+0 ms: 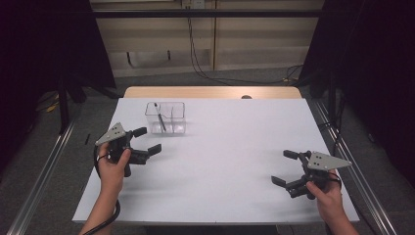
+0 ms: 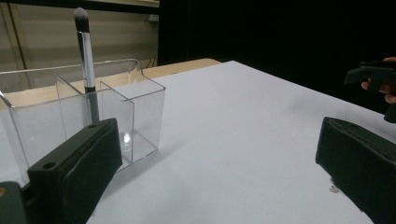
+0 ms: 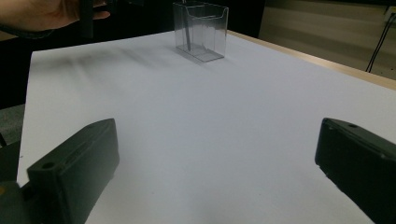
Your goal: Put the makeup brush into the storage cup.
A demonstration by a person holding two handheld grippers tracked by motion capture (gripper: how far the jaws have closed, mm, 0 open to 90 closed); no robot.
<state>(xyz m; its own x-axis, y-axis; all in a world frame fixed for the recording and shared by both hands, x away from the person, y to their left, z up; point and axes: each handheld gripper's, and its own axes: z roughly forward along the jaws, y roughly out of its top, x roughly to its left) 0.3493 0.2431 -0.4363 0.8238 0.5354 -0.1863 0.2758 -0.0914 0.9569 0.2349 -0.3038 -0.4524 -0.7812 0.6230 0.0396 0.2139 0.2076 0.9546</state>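
A clear plastic organizer box (image 1: pixel 165 117) with compartments stands on the white table top (image 1: pixel 230 147), toward its far left. A makeup brush (image 1: pixel 160 116) with a silver ferrule leans inside it, bristles up. In the left gripper view the box (image 2: pixel 140 107) is close ahead on the left with the brush (image 2: pixel 85 46) standing in a rear compartment. My left gripper (image 1: pixel 147 140) is open just in front of the box, holding nothing. My right gripper (image 1: pixel 285 167) is open near the table's front right, also holding nothing. The right gripper view has the box (image 3: pixel 201 30) far off.
A wooden strip (image 1: pixel 210 92) runs along the far edge of the table. Metal rails (image 1: pixel 44 161) flank the table on both sides. Cables (image 1: pixel 205 73) hang at the back wall. Dark curtains stand at left and right.
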